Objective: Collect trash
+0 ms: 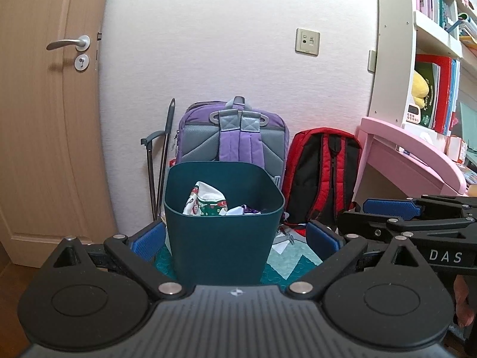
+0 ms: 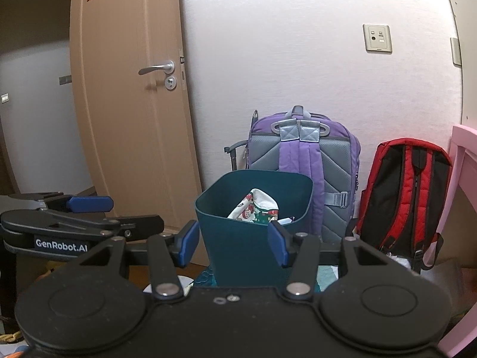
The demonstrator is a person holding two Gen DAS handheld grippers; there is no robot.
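A dark teal trash bin [image 1: 222, 223] stands on the floor in front of me, also in the right wrist view [image 2: 253, 232]. It holds crumpled wrappers [image 1: 205, 201], one white with red and green print [image 2: 256, 210]. My left gripper [image 1: 235, 240] is open, its blue pads either side of the bin, holding nothing. My right gripper [image 2: 234, 244] is open and empty, level with the bin's upper wall. The right gripper also shows at the right of the left wrist view [image 1: 390, 208]. The left gripper shows at the left of the right wrist view [image 2: 89, 204].
A purple backpack [image 1: 235, 137] and a red backpack [image 1: 322, 176] lean on the wall behind the bin. A wooden door [image 1: 44, 119] is at left. A pink desk [image 1: 411, 155] and bookshelf [image 1: 432, 44] are at right. A teal patterned mat [image 1: 292, 262] lies underneath.
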